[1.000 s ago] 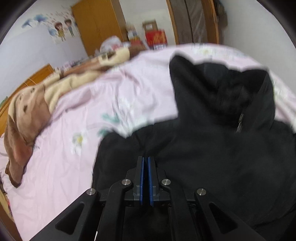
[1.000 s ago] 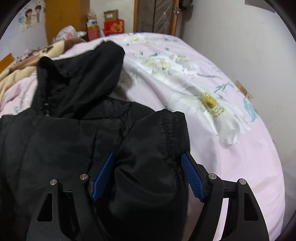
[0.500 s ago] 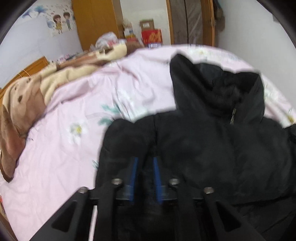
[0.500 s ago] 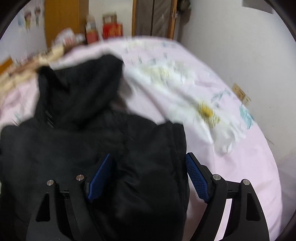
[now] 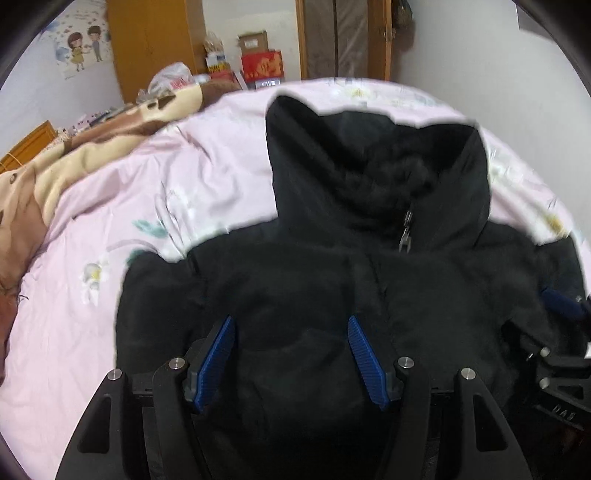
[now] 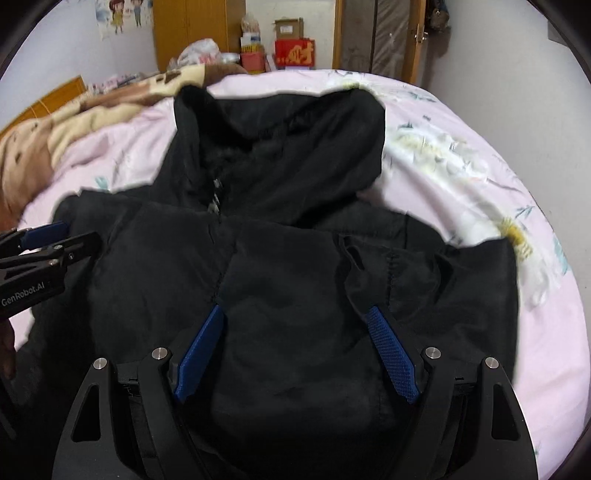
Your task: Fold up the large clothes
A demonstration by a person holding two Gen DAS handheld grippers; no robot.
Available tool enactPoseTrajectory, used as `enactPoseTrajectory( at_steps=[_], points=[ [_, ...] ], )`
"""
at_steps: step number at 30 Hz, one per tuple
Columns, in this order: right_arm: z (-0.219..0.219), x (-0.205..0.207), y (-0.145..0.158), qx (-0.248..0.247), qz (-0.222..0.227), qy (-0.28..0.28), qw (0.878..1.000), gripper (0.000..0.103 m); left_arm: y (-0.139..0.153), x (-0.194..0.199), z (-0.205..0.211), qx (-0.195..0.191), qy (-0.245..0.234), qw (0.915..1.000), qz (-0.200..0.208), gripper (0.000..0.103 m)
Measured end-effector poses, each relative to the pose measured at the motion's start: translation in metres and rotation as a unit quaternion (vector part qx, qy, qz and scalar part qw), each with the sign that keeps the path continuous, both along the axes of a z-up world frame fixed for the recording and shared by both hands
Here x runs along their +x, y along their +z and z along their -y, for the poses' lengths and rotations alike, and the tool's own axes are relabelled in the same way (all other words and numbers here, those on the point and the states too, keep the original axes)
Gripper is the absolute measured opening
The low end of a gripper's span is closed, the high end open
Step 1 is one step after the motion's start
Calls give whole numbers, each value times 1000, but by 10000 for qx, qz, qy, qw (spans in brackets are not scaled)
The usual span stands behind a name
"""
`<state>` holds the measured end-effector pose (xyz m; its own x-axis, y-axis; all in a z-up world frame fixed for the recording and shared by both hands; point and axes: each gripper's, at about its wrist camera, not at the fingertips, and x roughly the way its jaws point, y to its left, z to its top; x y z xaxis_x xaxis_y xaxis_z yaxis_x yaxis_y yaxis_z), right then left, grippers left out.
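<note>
From the left wrist, the left gripper (image 5: 290, 325) stands with its blue pads (image 5: 364, 356) spread wide and nothing between them, poised over the chest of a black hooded coat (image 5: 332, 280). The coat lies front-up on the bed (image 5: 122, 192), hood (image 5: 373, 162) pointing away toward the far end, zip pull (image 5: 405, 230) at the throat. It looks padded and soft, so I judge it bulky, fairly heavy for cloth, and likely to spring open after a fold; the shell seems smooth and may slide on the sheet. A pinch on a seam, cuff or hem edge should hold better than a grab at the puffy middle. At the right edge part of the right gripper (image 5: 563, 306) shows.

From the right wrist, the right gripper (image 6: 295, 321) is likewise wide apart and empty, above the coat's chest. A sleeve (image 6: 454, 280) lies folded in over the body on that side, its edge just beyond the right pad (image 6: 391, 354). The left gripper (image 6: 51, 240) enters at the left edge, over the coat's shoulder.

The bed is covered in a pink flowered sheet, soft and slightly rumpled, with a tan and brown blanket (image 6: 55, 129) bunched along the left. Beyond stand a wooden wardrobe (image 6: 199, 33), boxes (image 6: 295, 51) and a door (image 6: 384, 37).
</note>
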<state>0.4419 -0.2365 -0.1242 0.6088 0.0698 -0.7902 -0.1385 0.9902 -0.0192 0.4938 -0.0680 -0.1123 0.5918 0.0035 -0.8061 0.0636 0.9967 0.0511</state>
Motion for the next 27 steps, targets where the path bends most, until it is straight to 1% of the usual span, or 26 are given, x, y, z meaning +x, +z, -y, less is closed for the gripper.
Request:
enactPoseTrajectory(
  at_steps=[3, 6, 8, 11, 12, 16, 19, 22, 24, 27],
  points=[
    [0, 4, -12, 26, -56, -23, 10000, 81, -17, -1, -5, -23, 12, 10000, -58, 66],
    [-1, 7, -20, -6, -152, -38, 9999, 82, -27, 2, -8, -65, 58, 9999, -142, 71],
    [-2, 11, -23, -36, -209, -37, 9998, 83, -31, 4, -10, -163, 108, 9996, -190, 73],
    [-1, 13, -23, -11, -241, -7, 9997, 83, -32, 4, -12, -142, 47, 9997, -179, 73],
    [1, 14, -20, 31, -271, -1, 9996, 84, -31, 4, -13, -189, 43, 9996, -186, 73],
    [12, 19, -8, 384, -409, -28, 9984, 84, -16, 10, -30, -683, -49, 9971, -322, 73],
    [19, 20, 5, 516, -317, -94, 9981, 84, -1, 17, -36, -570, -83, 9981, -196, 74],
    [24, 24, 18, 411, -187, -258, 9986, 84, 13, 26, -45, -625, -97, 9978, -186, 74],
    [26, 27, 27, 427, -101, -269, 9987, 84, 21, 30, -49, -568, -55, 9983, -120, 74],
    [29, 32, 36, 491, -31, -306, 9983, 84, 32, 40, -59, -664, 21, 9977, -108, 74]
  ],
)
